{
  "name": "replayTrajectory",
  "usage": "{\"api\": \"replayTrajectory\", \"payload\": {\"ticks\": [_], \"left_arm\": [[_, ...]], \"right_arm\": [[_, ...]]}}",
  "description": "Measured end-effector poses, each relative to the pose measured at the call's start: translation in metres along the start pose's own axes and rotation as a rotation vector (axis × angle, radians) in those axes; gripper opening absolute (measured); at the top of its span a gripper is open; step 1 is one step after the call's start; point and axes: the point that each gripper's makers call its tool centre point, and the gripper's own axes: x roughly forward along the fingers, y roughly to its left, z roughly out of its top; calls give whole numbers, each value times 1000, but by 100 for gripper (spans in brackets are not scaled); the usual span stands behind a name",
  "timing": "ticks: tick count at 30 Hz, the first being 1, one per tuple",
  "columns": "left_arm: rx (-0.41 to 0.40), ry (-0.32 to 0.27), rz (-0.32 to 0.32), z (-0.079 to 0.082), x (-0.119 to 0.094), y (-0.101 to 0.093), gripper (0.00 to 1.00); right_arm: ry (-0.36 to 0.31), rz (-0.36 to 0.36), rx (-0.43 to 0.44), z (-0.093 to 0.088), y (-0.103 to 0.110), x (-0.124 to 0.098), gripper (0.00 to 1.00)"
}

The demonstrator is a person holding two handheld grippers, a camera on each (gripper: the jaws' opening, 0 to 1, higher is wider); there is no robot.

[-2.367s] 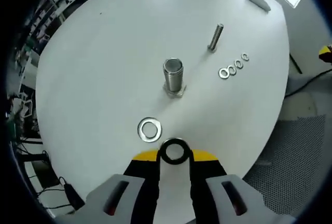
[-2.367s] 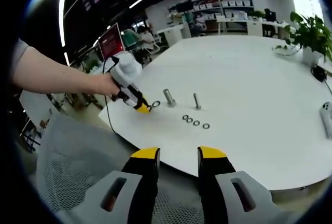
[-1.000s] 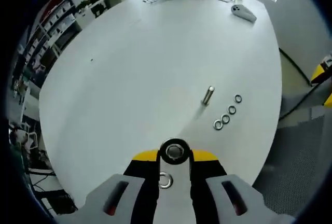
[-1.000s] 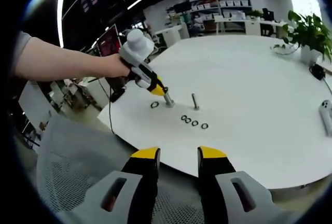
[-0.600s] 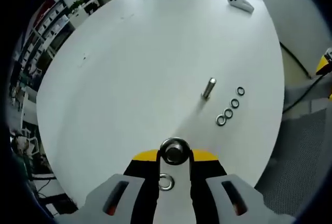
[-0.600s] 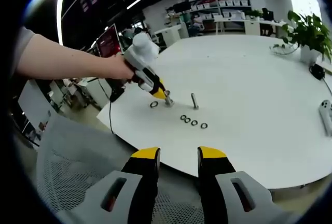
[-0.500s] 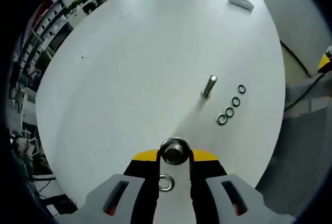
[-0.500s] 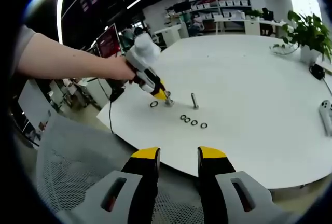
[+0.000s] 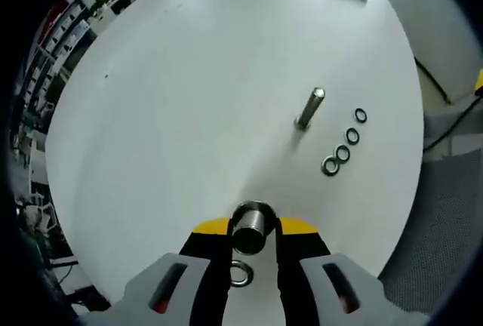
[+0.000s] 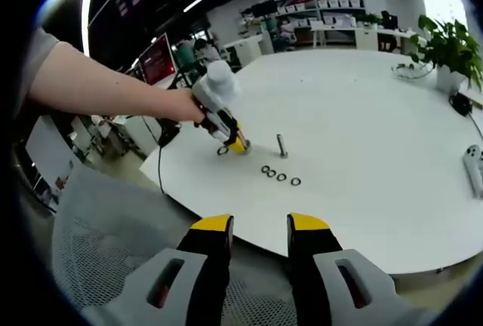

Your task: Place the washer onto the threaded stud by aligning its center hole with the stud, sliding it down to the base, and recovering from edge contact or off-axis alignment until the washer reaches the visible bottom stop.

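Observation:
In the left gripper view my left gripper looks straight down on the wide threaded stud, which rises between the yellow-tipped jaws. The washer shows as a thin metal rim around the stud, and the jaws are shut on it. A second large washer lies flat on the white table just below the stud. In the right gripper view a person's hand holds the left gripper tilted down onto the stud. My right gripper is open and holds nothing, off the table's near edge.
A thin upright bolt stands beyond the stud, with a row of several small washers beside it. A mesh chair lies under my right gripper. A potted plant and a white remote sit at the table's far side.
The left gripper has come over the wide stud and sunk, so the stud now stands up through the held washer. The right gripper has stayed put.

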Motion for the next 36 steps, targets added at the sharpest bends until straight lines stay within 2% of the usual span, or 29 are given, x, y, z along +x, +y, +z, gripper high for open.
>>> {"api": "replayTrajectory", "payload": {"ticks": [8,12,19,22,24,29,36], "left_arm": [[-16,-31,-12,-1,0,1,21],[-8,-42,10,-3,-2,5,30],[-53,-16,11,-25,-4,10,29],[-97,-4,24,-40,-3,22,29],[-164,-3,16,-48,-4,22,29],[-237,14,10,-64,-3,25,29],[-289,6,6,-65,-2,26,30]], "right_arm": [[7,2,-4,-1,1,1,31],[8,3,-5,-1,1,1,31],[9,6,-9,-1,2,1,31],[10,7,-13,-2,2,1,31],[11,8,-16,-2,3,1,31],[12,7,-16,-2,2,0,31],[9,7,-16,-2,2,1,31]]}}
